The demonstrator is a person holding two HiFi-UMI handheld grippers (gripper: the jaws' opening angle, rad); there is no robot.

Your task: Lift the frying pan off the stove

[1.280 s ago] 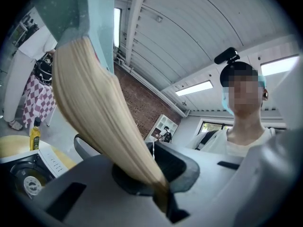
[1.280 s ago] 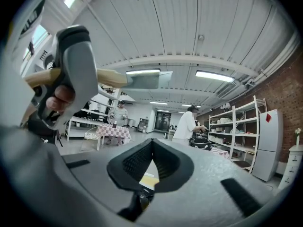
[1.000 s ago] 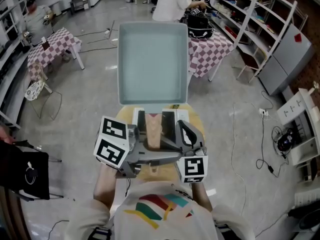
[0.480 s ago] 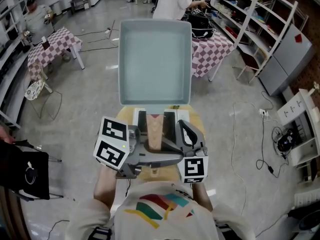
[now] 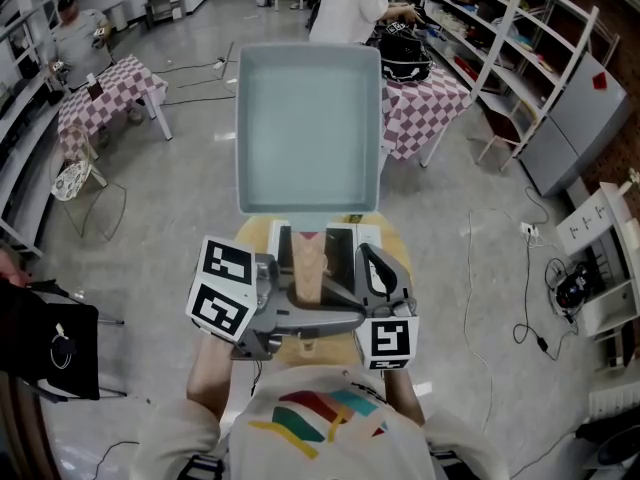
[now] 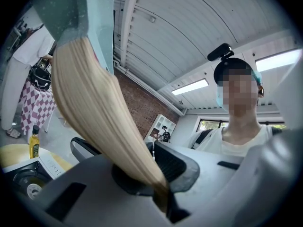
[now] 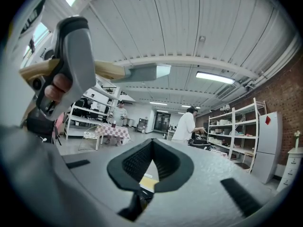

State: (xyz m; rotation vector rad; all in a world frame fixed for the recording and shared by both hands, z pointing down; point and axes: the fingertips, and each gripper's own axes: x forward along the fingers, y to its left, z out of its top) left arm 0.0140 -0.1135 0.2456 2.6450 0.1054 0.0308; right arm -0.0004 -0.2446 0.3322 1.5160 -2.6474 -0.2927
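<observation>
Pan (image 5: 308, 128), square, pale blue, empty, held high above stove (image 5: 352, 236), clear of it. Left gripper (image 5: 305, 306) clamped on wooden handle (image 5: 308, 263). Right gripper (image 5: 376, 268) just beside it, jaws together, nothing between. Since second ago pan looms slightly larger in head view, so probably risen a touch. Lift looks done; only needs holding level.

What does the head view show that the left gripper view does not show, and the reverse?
Only the head view shows the frying pan with its empty inside, and the right gripper beside the handle. Only the left gripper view shows a yellow bottle low at the left and a ceiling lamp. Both show the left gripper shut on the wooden handle.
</observation>
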